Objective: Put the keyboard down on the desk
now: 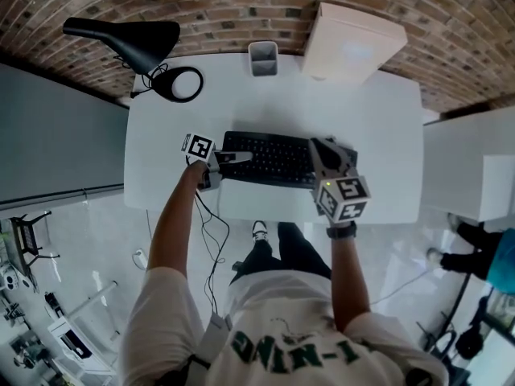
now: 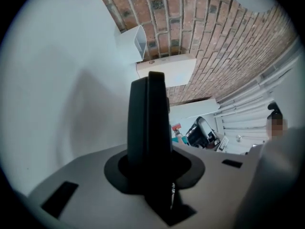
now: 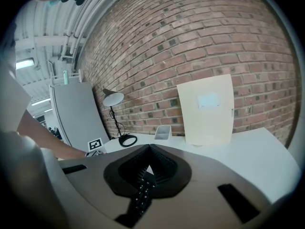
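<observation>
Keyboard (image 1: 272,159) spans between my two tools, over the near part of the desk (image 1: 382,127). Left gripper (image 1: 228,158) is pinched tight on its left end. Right gripper (image 1: 323,156) is clamped on the right end, keys showing between the jaws. One grip per end likely keeps it level for lowering. Contact with the desk: can't tell.
</observation>
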A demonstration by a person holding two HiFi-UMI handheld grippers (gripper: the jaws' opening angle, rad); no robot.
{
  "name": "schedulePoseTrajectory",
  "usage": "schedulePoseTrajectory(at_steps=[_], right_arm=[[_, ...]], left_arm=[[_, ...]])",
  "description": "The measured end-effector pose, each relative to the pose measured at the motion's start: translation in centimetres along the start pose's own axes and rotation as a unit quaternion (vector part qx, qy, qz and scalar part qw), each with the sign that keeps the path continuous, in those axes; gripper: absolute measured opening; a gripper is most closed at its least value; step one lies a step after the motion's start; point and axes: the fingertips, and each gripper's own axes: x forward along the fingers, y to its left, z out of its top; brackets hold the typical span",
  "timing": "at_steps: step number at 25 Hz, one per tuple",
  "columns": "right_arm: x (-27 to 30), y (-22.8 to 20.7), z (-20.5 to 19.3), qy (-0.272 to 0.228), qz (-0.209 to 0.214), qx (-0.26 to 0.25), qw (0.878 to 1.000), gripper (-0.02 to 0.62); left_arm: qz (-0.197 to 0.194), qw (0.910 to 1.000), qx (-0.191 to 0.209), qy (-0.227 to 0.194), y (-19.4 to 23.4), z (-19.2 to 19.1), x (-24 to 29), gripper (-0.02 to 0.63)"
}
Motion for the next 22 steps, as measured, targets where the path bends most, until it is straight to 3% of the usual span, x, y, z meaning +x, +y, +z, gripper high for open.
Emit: schedulePoseTrajectory(at_steps=[2, 6, 9, 13, 17, 22], right_arm=[[0.3, 0.3, -0.2, 0.002, 0.006, -0.001, 1.0, 0.002], [0.5, 0.6, -0.7, 0.013, 0.012, -0.002, 1.0, 0.002], [0.7, 0.6, -1.0, 0.016, 0.014, 0.0, 1.0, 0.002], [0.9, 0.6, -1.3, 0.019, 0.016, 0.001, 1.0, 0.002], [1.0, 1.0, -1.7, 0.021, 0.021, 0.003, 1.0, 0.002], [1.1, 1.9, -1.9, 0.022, 0.029, 0.003, 0.999, 0.002]], left_arm=[[-0.009, 1.0, -0.001, -0.001, -0.1, -0.1, 0.2, 0.081], [0.039, 0.9989, 0.024, -0.003, 1.8, 0.1, -0.5, 0.113], [0.037, 0.999, 0.017, -0.017, 2.1, -0.1, -0.5, 0.133], [0.077, 0.996, 0.027, -0.035, 3.2, 0.0, -1.3, 0.182], [0.145, 0.9879, 0.028, -0.047, 5.1, -0.1, -2.1, 0.201], [0.174, 0.9825, 0.025, -0.062, 5.8, -0.8, -2.4, 0.213]])
